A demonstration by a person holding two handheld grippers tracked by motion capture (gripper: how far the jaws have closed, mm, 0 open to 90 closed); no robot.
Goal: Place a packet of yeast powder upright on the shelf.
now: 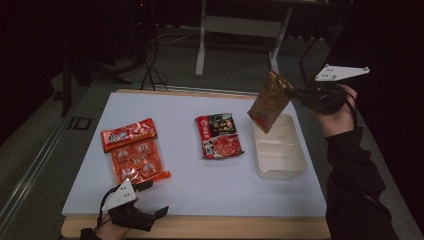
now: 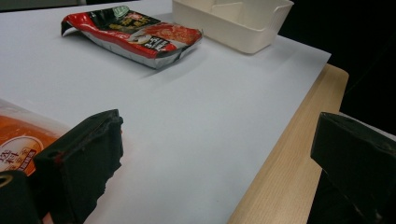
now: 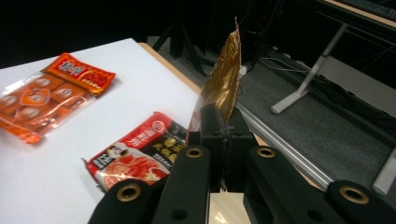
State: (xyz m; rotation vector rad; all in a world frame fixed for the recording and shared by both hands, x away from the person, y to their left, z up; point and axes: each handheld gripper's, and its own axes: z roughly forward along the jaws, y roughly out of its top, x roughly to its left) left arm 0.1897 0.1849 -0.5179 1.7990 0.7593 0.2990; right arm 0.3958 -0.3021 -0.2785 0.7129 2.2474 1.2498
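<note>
My right gripper (image 1: pixel 295 94) is shut on the edge of a gold-brown packet (image 1: pixel 269 102), which hangs in the air over the far end of the cream tray (image 1: pixel 295 160). In the right gripper view the gold-brown packet (image 3: pixel 225 77) stands edge-on between the closed jaws of the right gripper (image 3: pixel 219 122). A red-and-black packet (image 1: pixel 218 135) lies flat at the table's middle. An orange packet (image 1: pixel 134 150) lies at the left. My left gripper (image 1: pixel 150 200) rests at the front left edge, open, just in front of the orange packet (image 2: pixel 18 144).
The white table top (image 1: pixel 190 185) has a wooden front edge (image 1: pixel 210 227). The cream tray (image 2: pixel 243 21) has dividers inside. Beyond the table stand desk legs (image 1: pixel 202 45) and cables on a grey floor.
</note>
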